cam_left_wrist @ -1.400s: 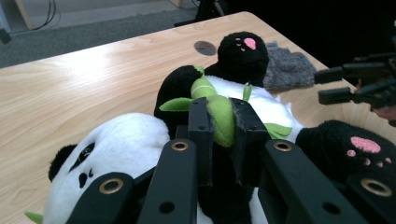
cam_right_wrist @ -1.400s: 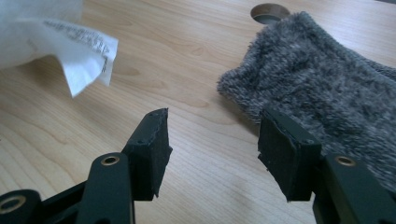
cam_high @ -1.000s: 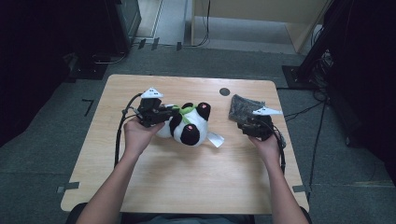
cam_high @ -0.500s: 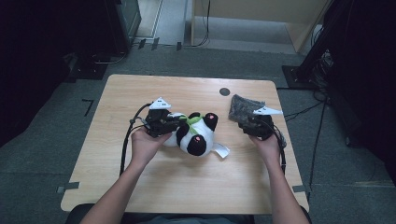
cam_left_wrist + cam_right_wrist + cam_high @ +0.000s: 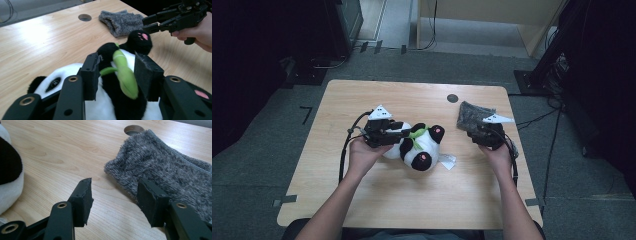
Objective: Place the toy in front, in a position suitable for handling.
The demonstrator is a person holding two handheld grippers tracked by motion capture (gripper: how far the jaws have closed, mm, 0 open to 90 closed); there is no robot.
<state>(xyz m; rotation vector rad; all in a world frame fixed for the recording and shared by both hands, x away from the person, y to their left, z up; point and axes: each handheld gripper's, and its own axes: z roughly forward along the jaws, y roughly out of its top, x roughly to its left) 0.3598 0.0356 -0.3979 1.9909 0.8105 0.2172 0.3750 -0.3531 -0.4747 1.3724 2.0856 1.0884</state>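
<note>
My left gripper (image 5: 117,75) has just been opening, its jaws loose around the plush panda's (image 5: 419,147) green shoot (image 5: 125,75) at the table's (image 5: 362,200) middle. My right gripper (image 5: 113,202) gapes, ungripping, beside the grey cloth (image 5: 170,172) near the far right corner.

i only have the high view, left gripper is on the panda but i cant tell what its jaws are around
Observer: In the left gripper view the left gripper straddles the panda's green bamboo piece; the jaws have just been opening and there is a gap at each pad.
Operator: is the right one holding that grey thing
Observer: No. In the right gripper view the right gripper is open over bare table, with the grey fuzzy cloth lying just ahead of its jaws.
Operator: anything on the paws
Observer: A pink paw print on the raised black paw.
</note>
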